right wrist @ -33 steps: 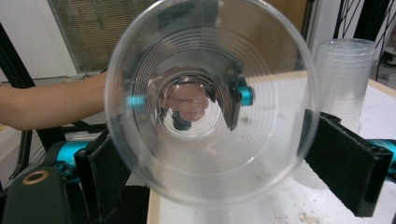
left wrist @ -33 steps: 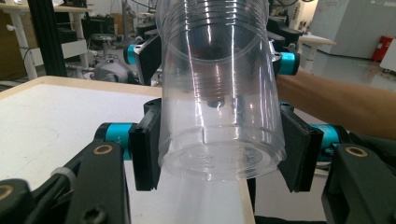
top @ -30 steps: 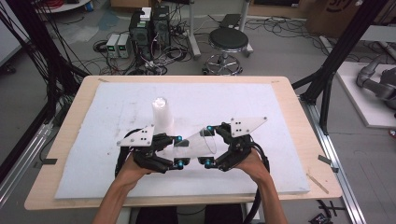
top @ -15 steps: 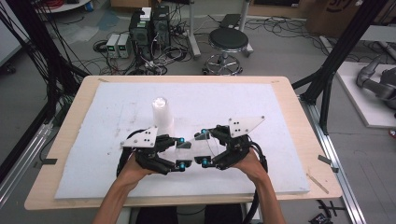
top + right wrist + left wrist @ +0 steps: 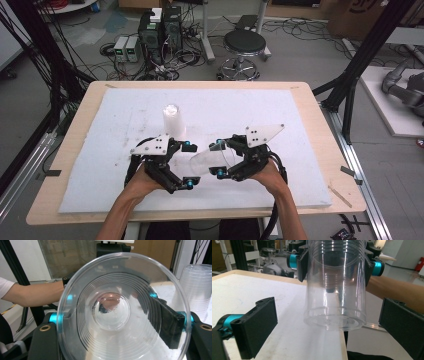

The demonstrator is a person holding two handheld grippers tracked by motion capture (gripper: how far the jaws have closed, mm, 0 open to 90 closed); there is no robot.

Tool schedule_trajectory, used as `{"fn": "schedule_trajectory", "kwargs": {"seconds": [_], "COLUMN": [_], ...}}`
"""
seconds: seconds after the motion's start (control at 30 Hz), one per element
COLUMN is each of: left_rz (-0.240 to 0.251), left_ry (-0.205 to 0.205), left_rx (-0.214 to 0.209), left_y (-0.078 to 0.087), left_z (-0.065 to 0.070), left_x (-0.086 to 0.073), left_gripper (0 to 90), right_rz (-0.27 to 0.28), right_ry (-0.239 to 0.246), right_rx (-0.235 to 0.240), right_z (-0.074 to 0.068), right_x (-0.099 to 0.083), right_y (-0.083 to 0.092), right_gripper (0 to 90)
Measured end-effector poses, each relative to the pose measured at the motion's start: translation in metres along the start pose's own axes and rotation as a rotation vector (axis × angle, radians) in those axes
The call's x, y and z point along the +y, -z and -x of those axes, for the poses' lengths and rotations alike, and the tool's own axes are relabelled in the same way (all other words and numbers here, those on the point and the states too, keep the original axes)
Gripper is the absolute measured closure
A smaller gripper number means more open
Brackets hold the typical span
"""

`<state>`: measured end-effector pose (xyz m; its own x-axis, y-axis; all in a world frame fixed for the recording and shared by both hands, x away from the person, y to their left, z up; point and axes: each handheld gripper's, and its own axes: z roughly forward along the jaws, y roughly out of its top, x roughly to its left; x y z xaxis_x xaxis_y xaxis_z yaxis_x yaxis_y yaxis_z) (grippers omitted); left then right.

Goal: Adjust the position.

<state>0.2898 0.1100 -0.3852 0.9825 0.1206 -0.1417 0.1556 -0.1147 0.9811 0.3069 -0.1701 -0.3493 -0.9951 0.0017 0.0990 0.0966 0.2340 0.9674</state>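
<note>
left gripper (image 5: pixel 189 164) fingers opened off clear cup (image 5: pixel 212 159); right gripper (image 5: pixel 220 159) closed on it.

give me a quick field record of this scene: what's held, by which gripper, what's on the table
held item: clear plastic cup, lying on its side above the table
holder: right gripper, fingers clamped across the cup near its rim; its jaws have just been closing
left gripper: open, jaws have just been opening; fingers stand apart from the cup's base on both sides
other item: stack of clear cups, upright, beyond the left gripper
surface: white mat on the wooden table
stage: cup looks just passed from left to right
</note>
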Motion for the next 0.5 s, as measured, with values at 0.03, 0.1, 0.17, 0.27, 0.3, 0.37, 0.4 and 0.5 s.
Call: {"fn": "schedule_trajectory", "kwargs": {"seconds": [0.03, 0.1, 0.17, 0.27, 0.3, 0.37, 0.4, 0.5], "left_rz": [-0.004, -0.027, -0.041, -0.055, -0.063, -0.073, -0.091, -0.097], "left_ry": [0.001, -0.012, -0.023, -0.025, -0.025, -0.025, -0.018, 0.005], "left_rx": [0.005, 0.034, 0.067, 0.157, 0.183, 0.209, 0.269, 0.319], "left_y": [0.001, 0.003, 0.009, 0.027, 0.032, 0.037, 0.048, 0.059], "left_z": [0.0, 0.001, 0.003, 0.004, 0.004, 0.004, 0.003, 0.001], "left_x": [0.0, -0.001, -0.002, -0.007, -0.009, -0.011, -0.016, -0.023], "left_gripper": [1.7, 1.7, 1.7, 1.7, 1.8, 1.8, 1.8, 1.8], "right_rz": [0.0, -0.011, -0.016, -0.037, -0.042, -0.061, -0.078, -0.102], "right_ry": [0.0, -0.001, -0.005, -0.022, -0.025, -0.034, -0.045, -0.051], "right_rx": [0.0, -0.01, -0.02, -0.054, -0.069, -0.097, -0.122, -0.147], "right_z": [0.0, 0.0, 0.0, 0.002, 0.002, 0.004, 0.005, 0.007], "right_x": [0.0, 0.0, 0.001, 0.003, 0.004, 0.005, 0.006, 0.008], "right_y": [0.0, 0.001, 0.002, 0.007, 0.008, 0.011, 0.012, 0.014], "right_gripper": [30.7, 30.8, 30.8, 31.4, 31.4, 31.4, 31.4, 31.3]}}
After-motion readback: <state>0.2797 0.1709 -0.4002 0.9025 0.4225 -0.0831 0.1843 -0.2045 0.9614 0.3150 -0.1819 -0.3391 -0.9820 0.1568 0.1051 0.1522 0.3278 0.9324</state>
